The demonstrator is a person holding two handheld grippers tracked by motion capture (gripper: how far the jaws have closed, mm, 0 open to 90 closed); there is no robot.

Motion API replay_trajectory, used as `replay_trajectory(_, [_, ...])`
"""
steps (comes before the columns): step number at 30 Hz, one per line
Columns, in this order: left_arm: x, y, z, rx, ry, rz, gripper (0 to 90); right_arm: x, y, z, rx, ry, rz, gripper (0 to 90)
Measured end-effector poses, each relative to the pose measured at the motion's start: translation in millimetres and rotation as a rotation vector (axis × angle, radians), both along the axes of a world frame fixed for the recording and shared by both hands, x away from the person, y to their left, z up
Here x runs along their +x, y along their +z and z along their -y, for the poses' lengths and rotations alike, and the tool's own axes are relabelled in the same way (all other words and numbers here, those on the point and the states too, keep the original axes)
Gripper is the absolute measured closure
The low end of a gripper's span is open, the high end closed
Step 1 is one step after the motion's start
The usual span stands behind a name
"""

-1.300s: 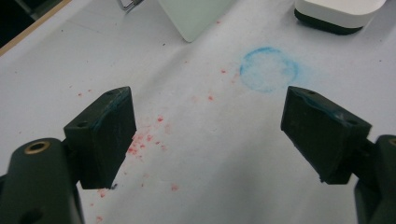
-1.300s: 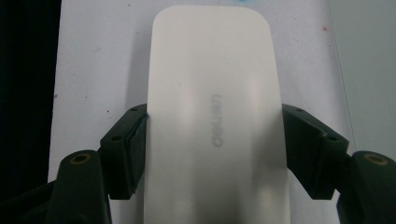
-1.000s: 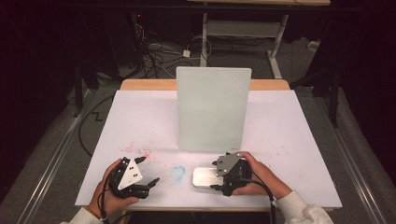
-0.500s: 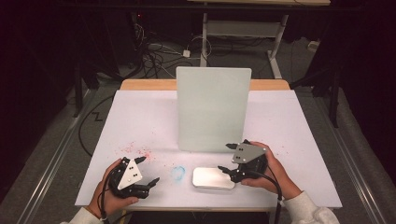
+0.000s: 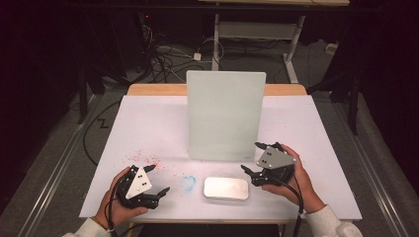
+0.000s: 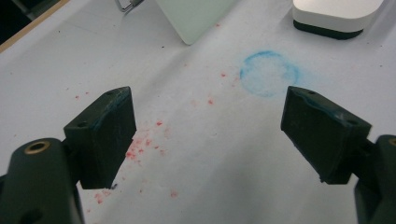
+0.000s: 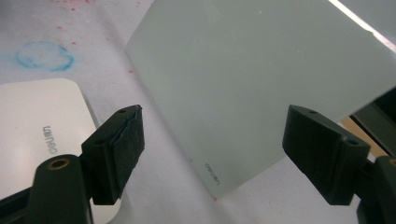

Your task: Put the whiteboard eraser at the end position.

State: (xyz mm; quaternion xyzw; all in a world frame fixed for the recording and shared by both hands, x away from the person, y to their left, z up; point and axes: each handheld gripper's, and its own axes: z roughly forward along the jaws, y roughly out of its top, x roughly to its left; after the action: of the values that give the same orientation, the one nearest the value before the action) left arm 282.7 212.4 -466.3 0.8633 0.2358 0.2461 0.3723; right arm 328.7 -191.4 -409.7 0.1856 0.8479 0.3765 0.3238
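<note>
A pale glass board stands upright in the middle of the white table; the right gripper view shows its face. In front of it lies a flat white eraser block. My right gripper hovers open just right of the block, beside the board's lower right corner, holding nothing. Near the front left edge my left gripper is open and empty, low over the table. A blue chalk ring marks the table between the left gripper and the block.
Red marker specks dot the table by the left gripper. Cables and a desk frame sit on the floor behind the table. Metal rails run along both sides of the floor.
My right gripper has lifted off the white block and moved right and slightly away, leaving the block lying on the table. The left gripper has stayed put.
</note>
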Motion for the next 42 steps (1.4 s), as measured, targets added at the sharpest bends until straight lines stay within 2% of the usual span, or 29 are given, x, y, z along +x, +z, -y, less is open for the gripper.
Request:
replay_trajectory(5, [0.5,0.4,-0.9,-0.006,0.007,0.001,17.3,-2.2,-3.4,17.8,0.045,-0.081,0.044,19.3])
replay_trajectory(11, [0.3,1.2,-1.5,-0.007,0.014,0.01,17.3,-8.2,-9.1,40.9,0.094,-0.149,0.061,17.7])
replay_trajectory(20, [2.8,2.7,-1.7,0.0,0.041,0.029,17.3,-19.2,-20.2,68.3,0.157,-0.206,0.067,17.4])
replay_trajectory(23, [3.8,3.8,-2.0,-0.006,0.044,0.034,17.3,-23.6,-24.4,76.1,0.183,-0.224,0.047,17.4])
replay_trajectory(27, [6.8,4.7,-3.2,-0.013,0.052,0.037,17.3,-30.1,-31.0,82.7,0.166,-0.25,0.051,17.4])
replay_trajectory(30, [8.8,4.6,-3.4,-0.015,0.058,0.037,17.3,-33.4,-37.4,85.6,0.152,-0.277,0.031,17.8])
replay_trajectory(35, [11.6,4.2,-3.0,-0.018,0.058,0.036,17.3,-38.2,-43.3,85.7,0.147,-0.264,0.011,17.8])
replay_trajectory(42, [10.3,4.0,-2.4,-0.015,0.053,0.037,17.3,-41.7,-41.6,84.9,0.141,-0.258,0.024,18.2])
